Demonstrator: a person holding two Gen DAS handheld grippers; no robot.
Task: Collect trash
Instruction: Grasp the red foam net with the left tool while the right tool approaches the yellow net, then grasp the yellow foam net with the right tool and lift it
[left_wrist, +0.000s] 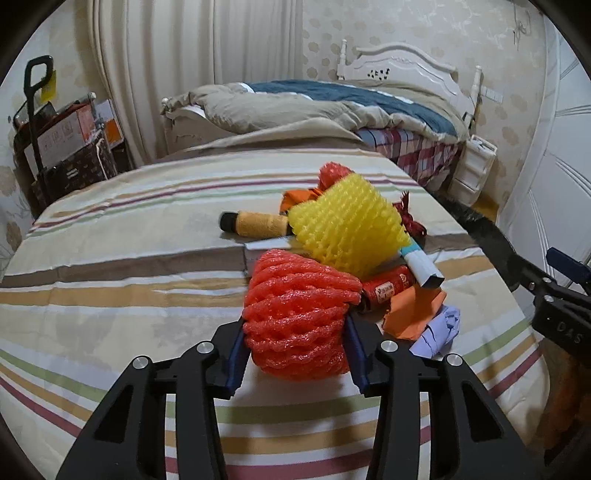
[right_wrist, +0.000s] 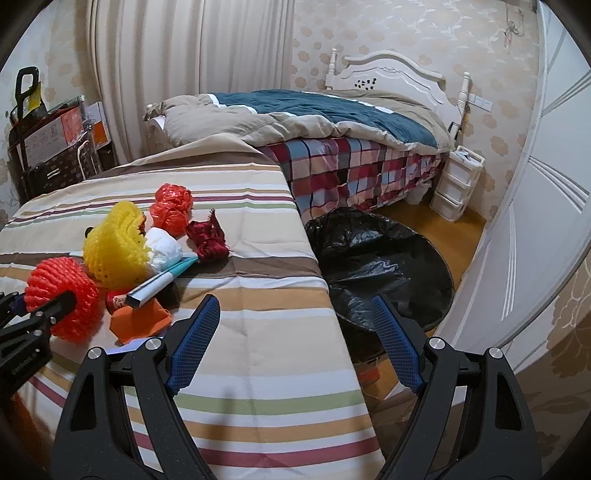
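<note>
On striped bedsheet: left gripper pinches red foam net; trash pile at its 1 o'clock. Right gripper spread, empty; black-lined bin at 1 o'clock, on wood floor.

Red foam net (squeezed btwn pads), trash pile behind.

Colours on my striped bedspread

My black left tongs, blue-padded, meet a coral-red foam net; behind it a yellow foam net, orange paper and lilac paper. The bedspread runs cream, tan, brown, green and maroon stripes; the bin bag is black.
</note>
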